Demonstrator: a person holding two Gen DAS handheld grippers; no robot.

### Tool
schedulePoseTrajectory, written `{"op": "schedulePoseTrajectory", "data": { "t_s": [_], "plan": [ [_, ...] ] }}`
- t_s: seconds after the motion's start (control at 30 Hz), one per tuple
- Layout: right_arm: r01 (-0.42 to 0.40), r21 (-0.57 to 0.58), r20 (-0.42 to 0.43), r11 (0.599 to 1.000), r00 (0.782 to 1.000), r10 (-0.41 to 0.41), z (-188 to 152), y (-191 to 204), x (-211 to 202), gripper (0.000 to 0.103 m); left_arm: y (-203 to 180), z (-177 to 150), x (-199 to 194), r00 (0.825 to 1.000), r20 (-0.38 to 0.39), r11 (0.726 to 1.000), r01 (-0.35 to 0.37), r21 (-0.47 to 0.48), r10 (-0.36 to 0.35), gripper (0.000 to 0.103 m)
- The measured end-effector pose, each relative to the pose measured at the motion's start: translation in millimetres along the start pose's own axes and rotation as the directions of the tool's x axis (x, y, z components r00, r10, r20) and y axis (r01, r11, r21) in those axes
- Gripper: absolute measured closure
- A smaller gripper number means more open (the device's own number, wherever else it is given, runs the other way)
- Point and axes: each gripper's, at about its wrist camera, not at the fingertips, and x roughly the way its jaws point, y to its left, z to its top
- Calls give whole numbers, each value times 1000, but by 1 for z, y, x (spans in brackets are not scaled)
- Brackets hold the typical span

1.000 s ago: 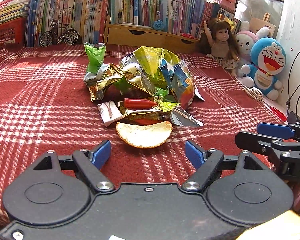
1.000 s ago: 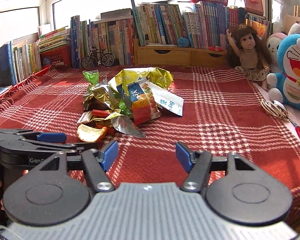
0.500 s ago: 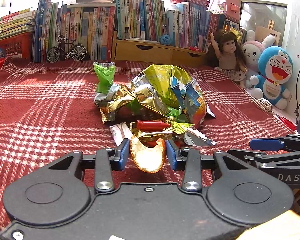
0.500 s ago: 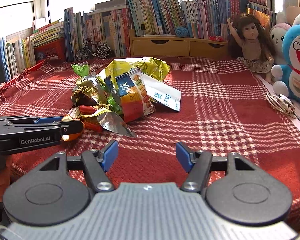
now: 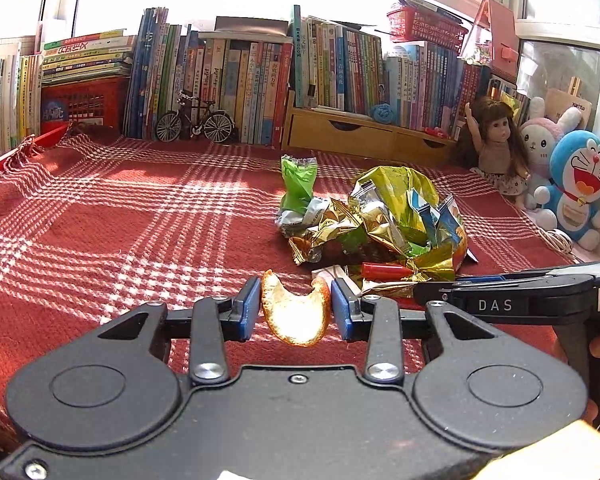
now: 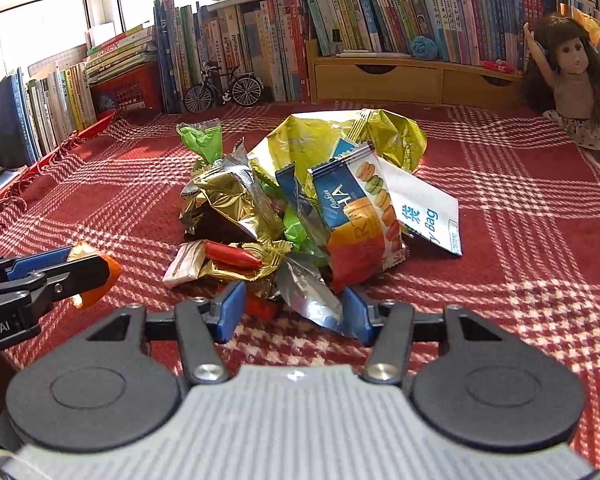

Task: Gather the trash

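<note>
A curled piece of orange peel (image 5: 294,316) hangs just above the cloth, and my left gripper (image 5: 296,312) is shut on it. The right wrist view has that gripper (image 6: 76,270) at its left edge with the peel (image 6: 100,276) in its tips. A pile of snack wrappers (image 6: 300,184) lies mid-cloth: green, gold, a blue-and-orange cookie bag and a white bag. My right gripper (image 6: 292,310) is at the pile's near edge. Its jaws are closing with a silver foil wrapper (image 6: 312,296) and a red wrapper (image 6: 260,306) between them. Its pads do not visibly press on either.
A red plaid cloth (image 5: 120,240) covers the surface. Along the back stand rows of books (image 5: 240,80), a model bicycle (image 5: 196,122) and a wooden drawer unit (image 5: 360,136). A doll (image 5: 496,148) and plush toys (image 5: 576,192) sit at the right.
My left gripper shut on the orange peel, lifted it off the cloth and drew away from the pile. My right gripper moved up to the pile and its jaws narrowed around the silver wrapper.
</note>
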Motion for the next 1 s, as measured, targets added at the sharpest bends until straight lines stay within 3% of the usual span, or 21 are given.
{"op": "schedulePoseTrajectory", "data": {
  "t_s": [0.13, 0.3, 0.4, 0.43, 0.5, 0.7, 0.9, 1.0],
  "plan": [
    [21, 15, -7, 1000, 1000, -20, 0, 0, 3, 65, 6, -2, -2, 1000, 0, 1000, -4, -8, 4, 67],
    [36, 28, 8, 999, 999, -36, -2, -5, -4, 73, 10, -5, -5, 1000, -4, 1000, -5, -16, 4, 67],
    [43, 24, 19, 999, 999, -43, -2, -7, -6, 63, 10, -7, -6, 1000, -7, 1000, -5, -15, 5, 67],
    [47, 24, 21, 999, 999, -47, -1, -8, -6, 52, 10, -7, -6, 1000, -9, 1000, -4, -15, 4, 67],
    [39, 23, 10, 999, 999, -39, 1, -10, -2, 41, 10, -8, -7, 1000, -11, 1000, -5, -15, 5, 67],
    [39, -9, -26, 999, 999, -39, 3, -5, 16, 38, 10, -9, -6, 1000, -17, 1000, -7, -25, 7, 67],
    [40, -36, -12, 999, 999, -40, -3, 5, 12, 77, 11, -11, -9, 1000, -5, 1000, -9, -24, 8, 67],
    [53, -56, 1, 997, 999, -53, -9, 9, 6, 87, 9, -12, -12, 1000, -2, 1000, -9, -13, 9, 67]
  ]
}}
